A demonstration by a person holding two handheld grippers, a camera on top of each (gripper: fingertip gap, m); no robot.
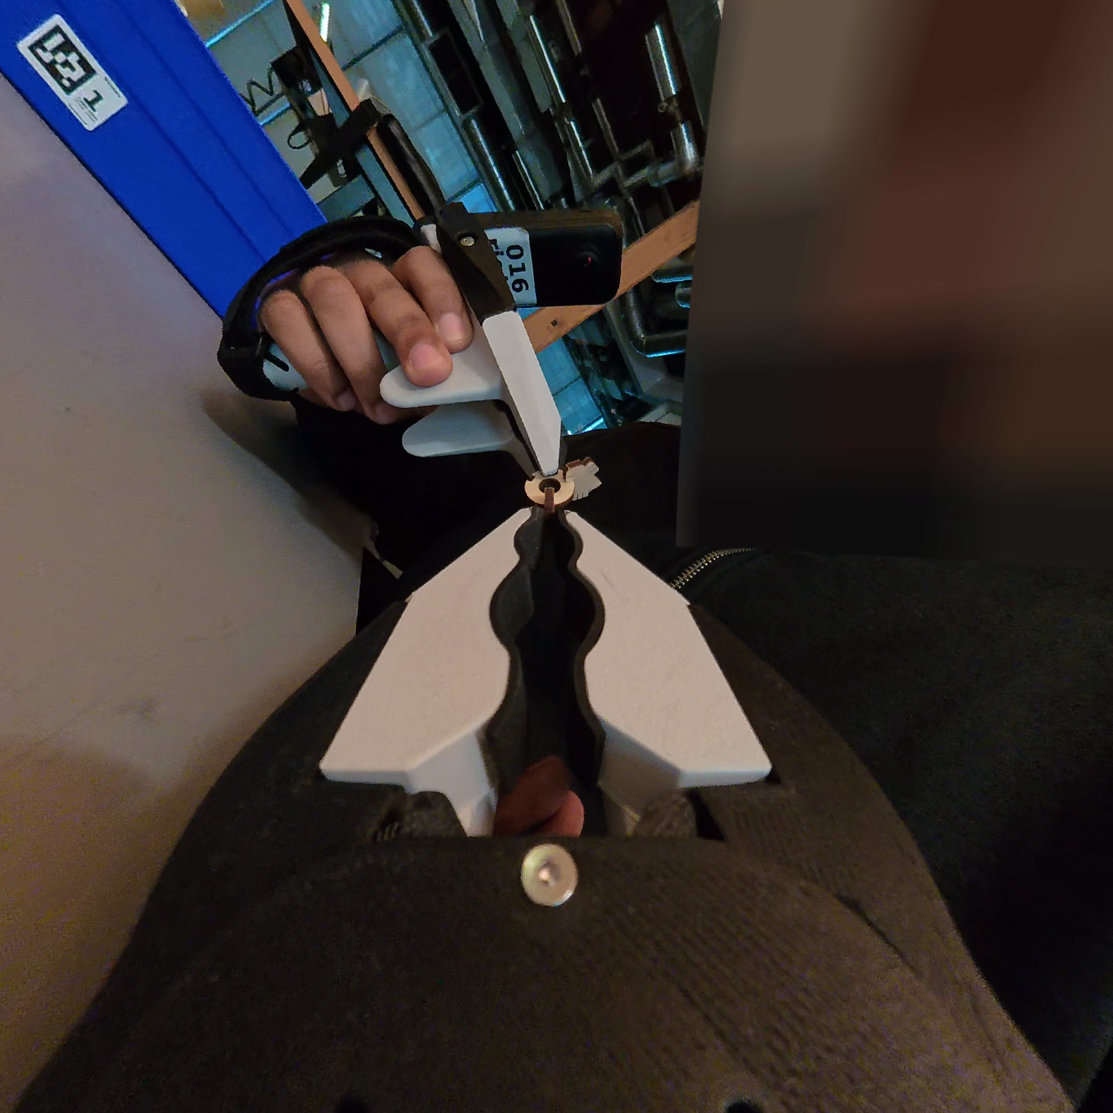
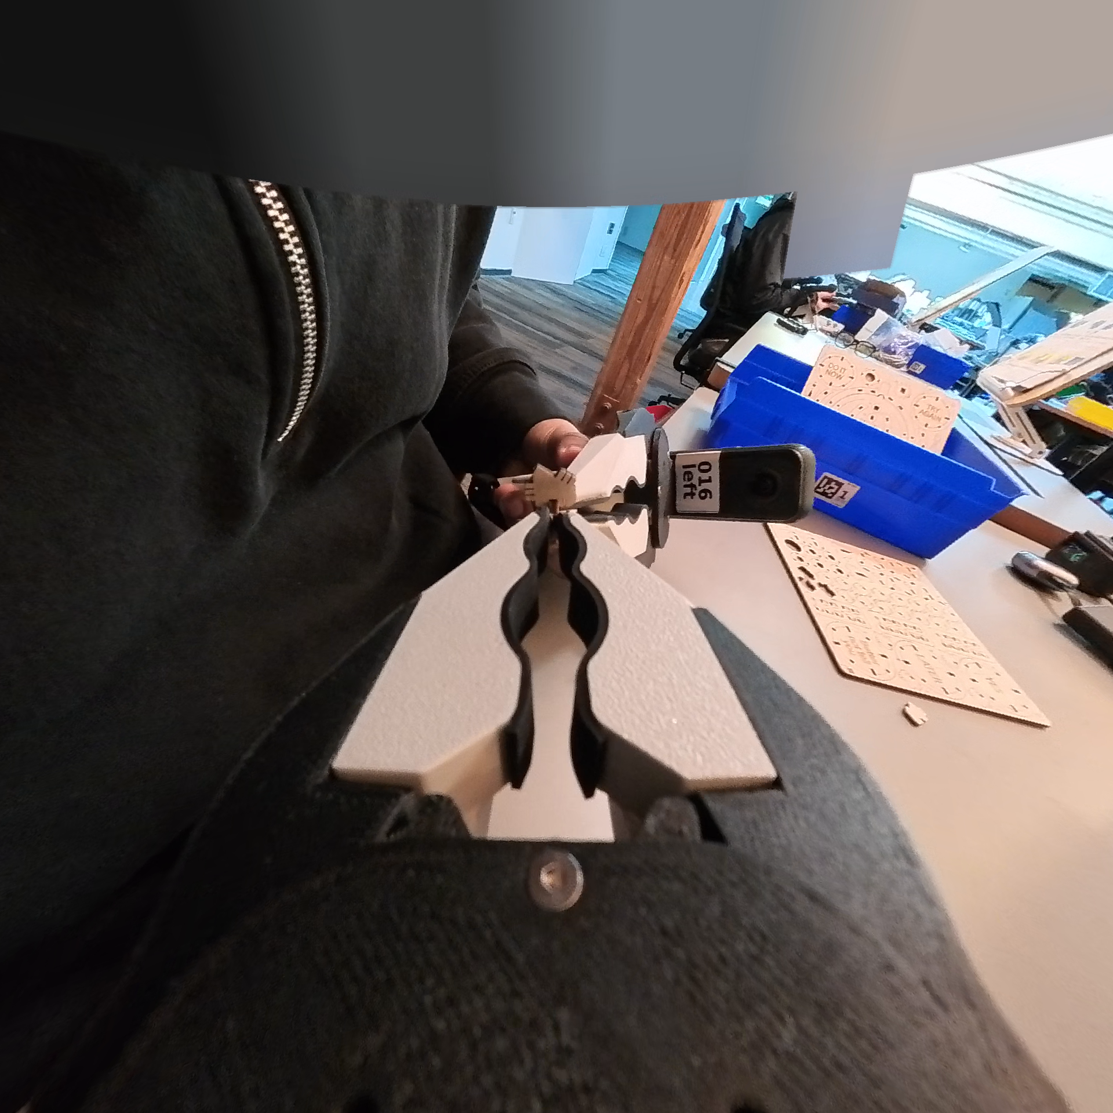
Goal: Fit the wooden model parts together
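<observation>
left gripper [image 1: 547,512] is pinching shut on a tiny brown peg [image 1: 550,498], which is poking at the hole of a wooden ring [image 1: 538,489]. the grip looks like it is covering only the peg's end, so a small twist could probably flick it out. right gripper [image 2: 551,515] is clamping shut on the edge of that ring, with a toothed wooden piece [image 1: 583,476] sitting against the ring's far side. everything is hanging in the air over the dark jacket [image 2: 180,421], off the edge of the grey table [image 2: 723,602], so a dropped part would likely be landing in the lap folds and getting hard to find. pushing off-axis could also be jamming or snapping the thin peg. pose: the left hand [image 2: 551,442] is holding its gripper roughly level, pointing in from the table side. the right hand [image 1: 361,325] is wrapping its handle with fingers on the trigger, and its tips are angling steeply down, meeting the left tips nearly at a right angle. a punched wooden sheet [image 2: 891,614] and a blue bin [image 2: 843,458] are lying well off to the right.
</observation>
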